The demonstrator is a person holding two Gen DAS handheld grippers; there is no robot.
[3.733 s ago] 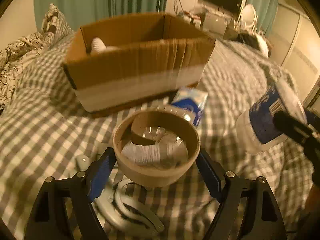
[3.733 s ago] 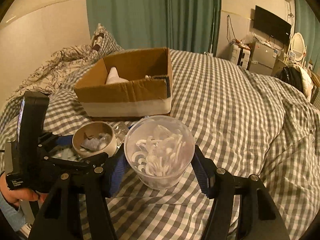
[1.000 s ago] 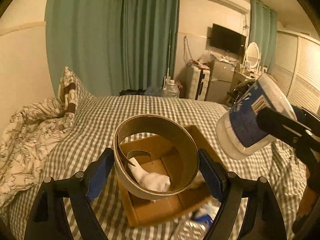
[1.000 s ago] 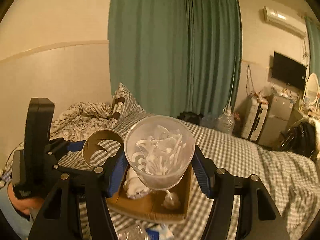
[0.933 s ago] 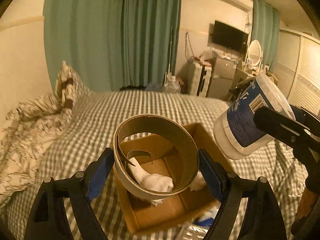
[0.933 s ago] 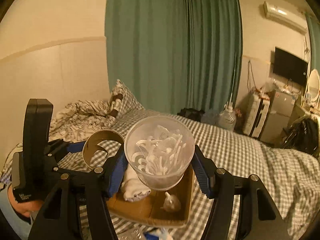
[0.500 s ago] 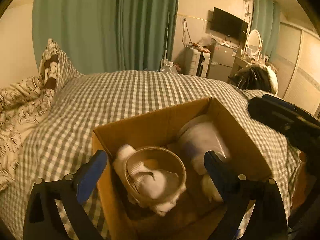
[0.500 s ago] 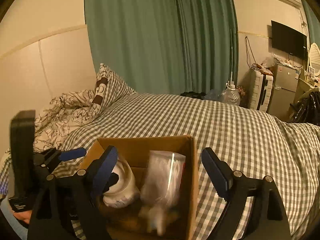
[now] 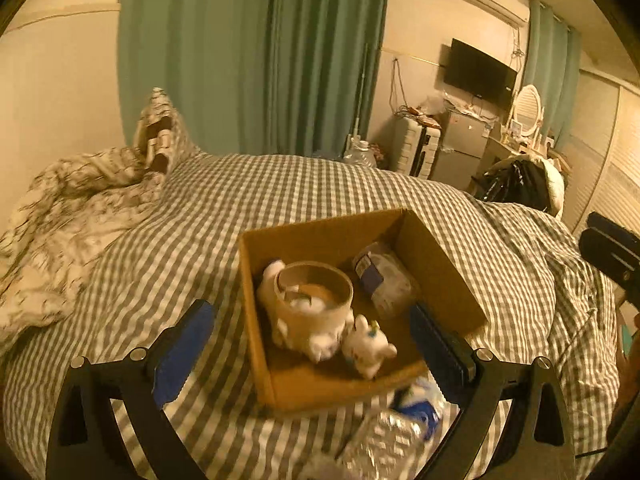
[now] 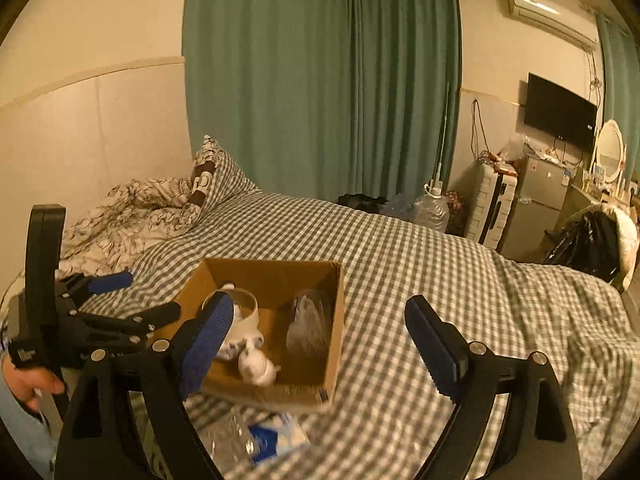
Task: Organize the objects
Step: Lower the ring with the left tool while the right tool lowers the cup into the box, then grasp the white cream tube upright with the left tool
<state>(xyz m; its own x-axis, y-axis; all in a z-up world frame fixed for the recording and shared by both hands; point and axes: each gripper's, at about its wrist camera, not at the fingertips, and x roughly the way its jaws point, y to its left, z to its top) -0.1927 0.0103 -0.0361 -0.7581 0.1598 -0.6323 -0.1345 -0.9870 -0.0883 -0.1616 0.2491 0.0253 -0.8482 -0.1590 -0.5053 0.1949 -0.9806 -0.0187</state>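
Observation:
An open cardboard box (image 9: pixel 436 264) (image 10: pixel 336 320) sits on the checked bed. Inside it lie the brown round tub (image 9: pixel 314 304) (image 10: pixel 246 308), the clear plastic cup on its side (image 9: pixel 384 282) (image 10: pixel 308 320), and small white toy figures (image 9: pixel 368 346) (image 10: pixel 256 366). My left gripper (image 9: pixel 312 348) is open and empty, raised above the box's near side. My right gripper (image 10: pixel 320 344) is open and empty, above the box's near right corner. The left gripper also shows in the right wrist view (image 10: pixel 116 300).
A foil blister pack (image 9: pixel 380 444) and a blue and white packet (image 9: pixel 416 404) (image 10: pixel 272 436) lie on the checked bedcover (image 9: pixel 168 248) in front of the box. A rumpled patterned duvet (image 9: pixel 60 208) lies at the left. Green curtains, suitcase and TV stand beyond the bed.
Both grippers carried the tub and the cup up over the box, opened and let them drop inside. In the last half second both pulled back and up, empty.

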